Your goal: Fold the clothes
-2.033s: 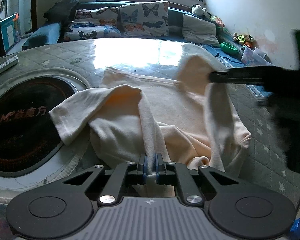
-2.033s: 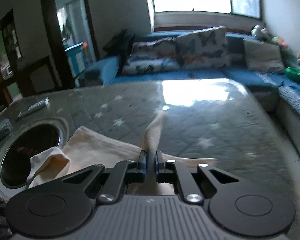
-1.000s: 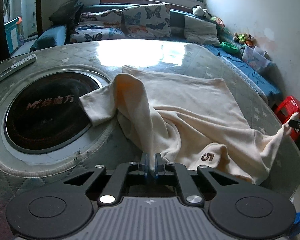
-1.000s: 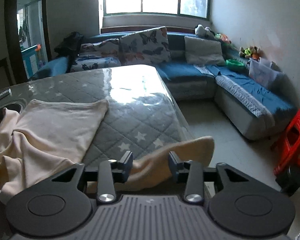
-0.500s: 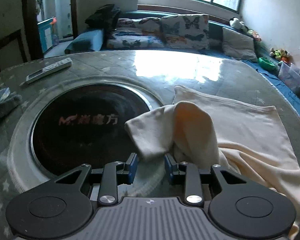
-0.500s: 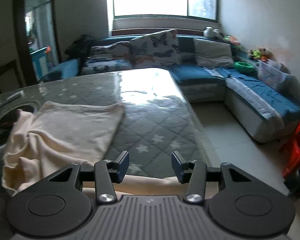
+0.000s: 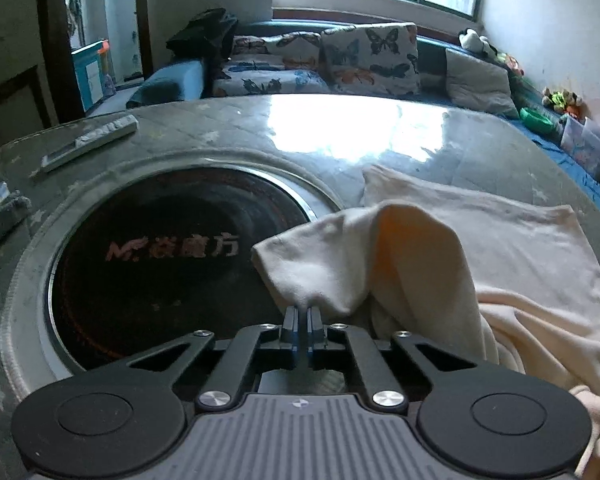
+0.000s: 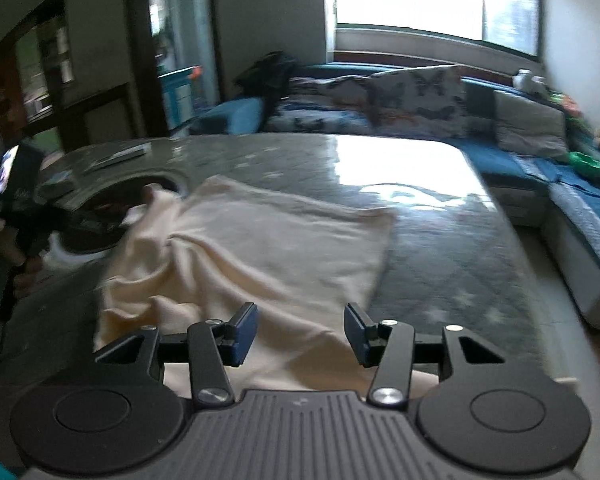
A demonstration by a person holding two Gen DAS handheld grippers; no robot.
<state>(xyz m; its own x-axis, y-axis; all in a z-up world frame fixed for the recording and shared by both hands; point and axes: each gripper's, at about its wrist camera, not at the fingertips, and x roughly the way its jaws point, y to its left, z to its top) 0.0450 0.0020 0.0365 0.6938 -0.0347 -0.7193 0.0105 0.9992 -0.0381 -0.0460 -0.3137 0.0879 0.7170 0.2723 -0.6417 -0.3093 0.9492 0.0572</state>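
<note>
A cream shirt lies spread and rumpled on the quilted table. Its left sleeve hangs over the rim of the black round inset. My left gripper is shut on that sleeve's near edge, the cloth pinched between its tips. In the right wrist view the cream shirt fills the middle of the table. My right gripper hovers open over the shirt's near edge, with nothing pressed between its pads. The lifted sleeve shows at the far left.
A grey remote lies at the table's far left. A blue sofa with butterfly cushions runs behind the table and along the right wall. The table's right edge drops to the floor. A crumpled packet sits at the left edge.
My left gripper let go of the shirt's front, moved left to the sleeve and shut on it. My right gripper released the other sleeve and swung left over the shirt.
</note>
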